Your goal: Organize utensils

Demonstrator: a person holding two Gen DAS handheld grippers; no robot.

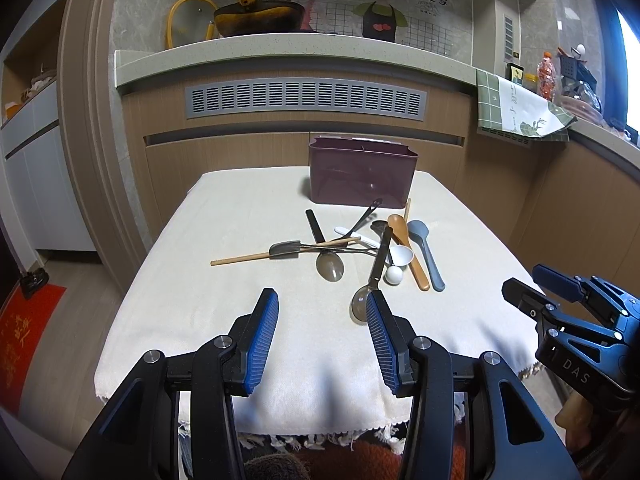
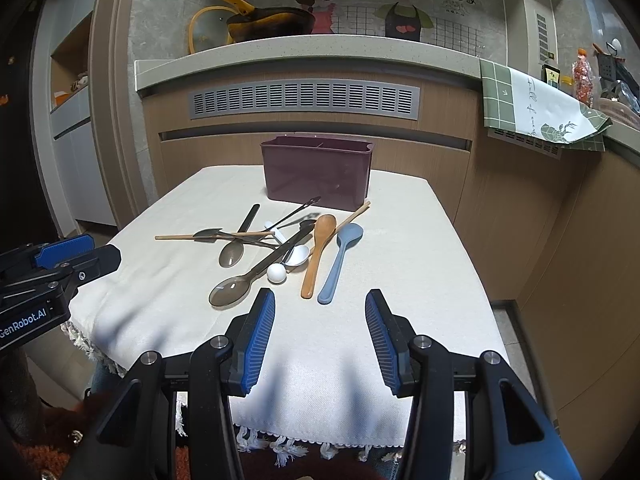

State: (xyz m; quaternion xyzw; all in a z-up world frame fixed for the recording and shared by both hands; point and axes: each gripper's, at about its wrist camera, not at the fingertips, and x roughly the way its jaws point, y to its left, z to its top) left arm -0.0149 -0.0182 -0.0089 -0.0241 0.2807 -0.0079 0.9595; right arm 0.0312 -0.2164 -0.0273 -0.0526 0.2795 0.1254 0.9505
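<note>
A pile of utensils lies mid-table: a wooden spoon [image 2: 318, 254], a blue-grey spoon [image 2: 342, 262], a large steel spoon [image 2: 248, 280], a smaller steel spoon [image 1: 330, 266], a white spoon [image 1: 400, 258], a dark spatula [image 1: 285, 249] and a wooden chopstick [image 1: 244, 258]. A maroon utensil box [image 1: 362, 174] stands behind them; it also shows in the right wrist view [image 2: 318, 172]. My left gripper [image 1: 322, 300] is open and empty over the near table, short of the pile. My right gripper [image 2: 320, 300] is open and empty, just short of the spoons.
The table carries a cream cloth [image 1: 200, 280] with a fringed front edge. A kitchen counter [image 1: 280, 52] with a yellow-handled pan [image 1: 256, 16] runs behind. A green checked towel [image 2: 536, 108] hangs at the right. A red mat [image 1: 24, 336] lies on the floor at the left.
</note>
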